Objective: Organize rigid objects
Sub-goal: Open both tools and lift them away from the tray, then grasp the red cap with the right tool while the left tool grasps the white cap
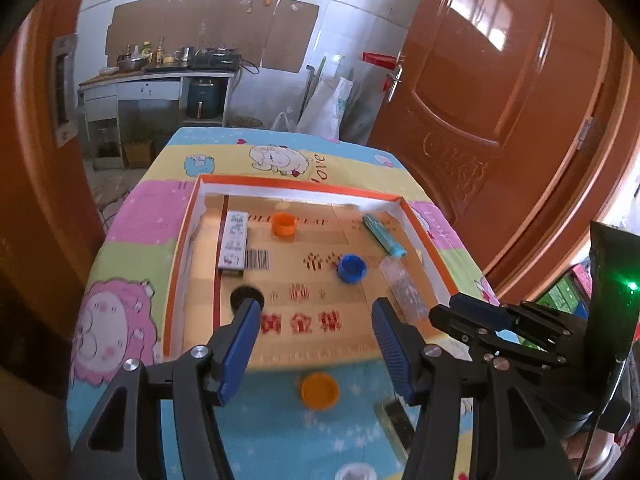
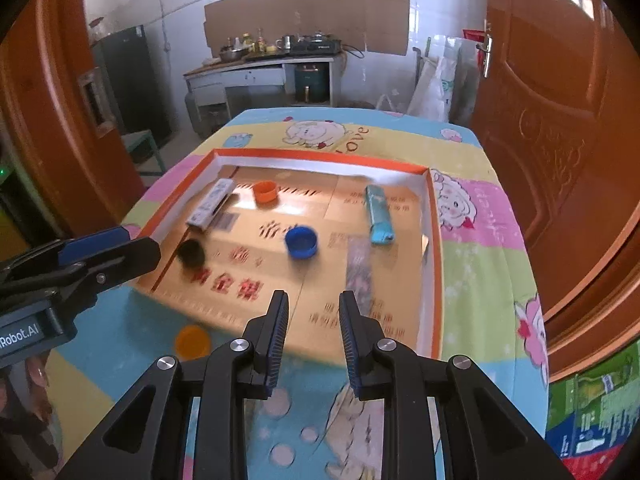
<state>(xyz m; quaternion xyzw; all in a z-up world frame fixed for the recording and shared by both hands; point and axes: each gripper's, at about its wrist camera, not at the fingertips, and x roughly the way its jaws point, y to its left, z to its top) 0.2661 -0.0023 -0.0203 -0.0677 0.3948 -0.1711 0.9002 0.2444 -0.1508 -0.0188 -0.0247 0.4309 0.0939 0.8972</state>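
An orange-rimmed cardboard tray [image 1: 188, 216] [image 2: 434, 240] lies on the table. In it are a white box [image 1: 233, 240] [image 2: 211, 202], an orange cap [image 1: 284, 224] [image 2: 265, 191], a blue cap [image 1: 352, 268] [image 2: 301, 242], a black cap [image 1: 245, 296] [image 2: 191, 253], a teal lighter [image 1: 384, 235] [image 2: 378, 214] and a clear packet [image 1: 404, 286] [image 2: 359, 272]. A second orange cap [image 1: 319, 390] [image 2: 193, 342] lies on the cloth in front of the tray. My left gripper [image 1: 316, 320] [image 2: 120, 250] is open and empty above the tray's near edge. My right gripper [image 2: 313, 312] [image 1: 456, 312] is open, narrower, and empty.
The table wears a cartoon sheep cloth [image 1: 120, 320] [image 2: 488, 280]. A dark flat object [image 1: 396, 420] lies on the cloth near the front right. A brown door [image 1: 500, 80] [image 2: 560, 120] stands to the right. A kitchen counter [image 1: 160, 76] is behind.
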